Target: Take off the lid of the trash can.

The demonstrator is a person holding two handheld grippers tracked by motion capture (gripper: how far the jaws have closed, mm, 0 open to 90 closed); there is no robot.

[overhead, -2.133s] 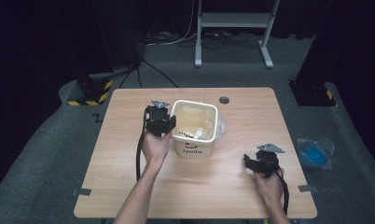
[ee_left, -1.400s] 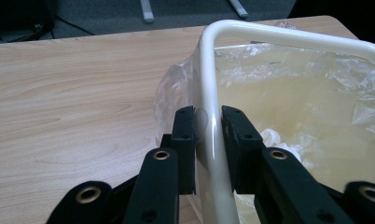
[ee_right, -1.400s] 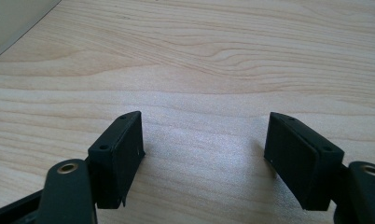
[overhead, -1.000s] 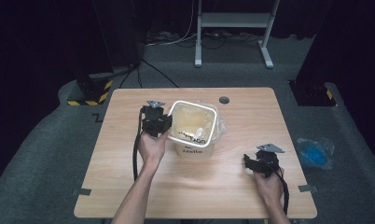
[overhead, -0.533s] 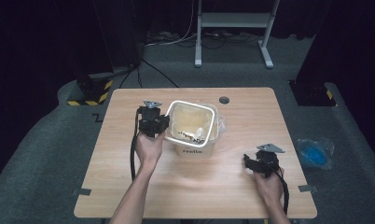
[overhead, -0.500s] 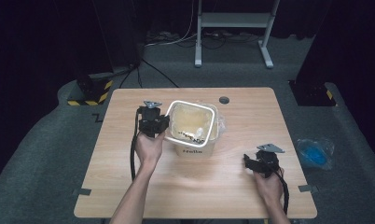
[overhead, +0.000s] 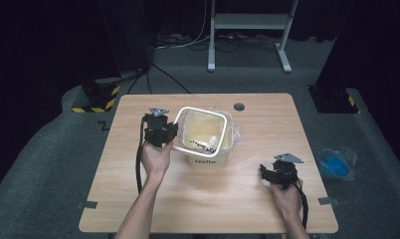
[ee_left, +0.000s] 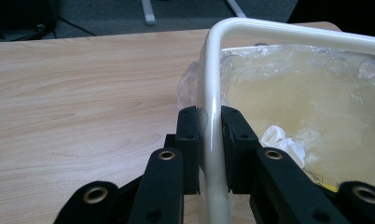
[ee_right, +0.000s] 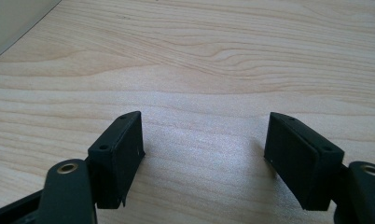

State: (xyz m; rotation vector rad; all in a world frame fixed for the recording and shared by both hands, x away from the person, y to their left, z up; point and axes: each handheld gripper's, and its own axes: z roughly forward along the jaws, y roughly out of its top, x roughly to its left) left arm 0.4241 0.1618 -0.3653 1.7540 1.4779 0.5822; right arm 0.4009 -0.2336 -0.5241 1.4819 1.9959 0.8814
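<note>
a: what differs from two seconds back?

b: the white tub [overhead: 204, 137] sat flat on the table [overhead: 138, 199] then. now it tips, its mouth turned toward the near side and its left rim raised. the left hand-held gripper [overhead: 167, 134] has slid a little to the left with that rim. the right hand-held gripper [overhead: 267, 172] has not shifted.

a: how does the left one stand?

b: its jaws are closed on the tub's left rim. in the left gripper view the white rim [ee_left: 212, 121] runs between the two pads, one pad outside the wall, one inside against the clear plastic liner [ee_left: 307, 107].

a: and the right?

b: jaws wide apart, nothing between them, just bare wood under them in the right gripper view [ee_right: 204, 140]. it rests low on the table near the near right corner, well apart from the tub.

a: room to move?

b: the tub stands mid-table, slightly toward the far side. bare wood lies all round it, widest on the near side between the two forearms. a small round dark hole [overhead: 239, 106] sits near the far edge, just right of the tub. the table's left edge is well clear of the left hand [overhead: 155, 159].

a: anything off the table?

b: a blue thing in a clear bag [overhead: 336, 163] lies on the grey floor to the right.
</note>
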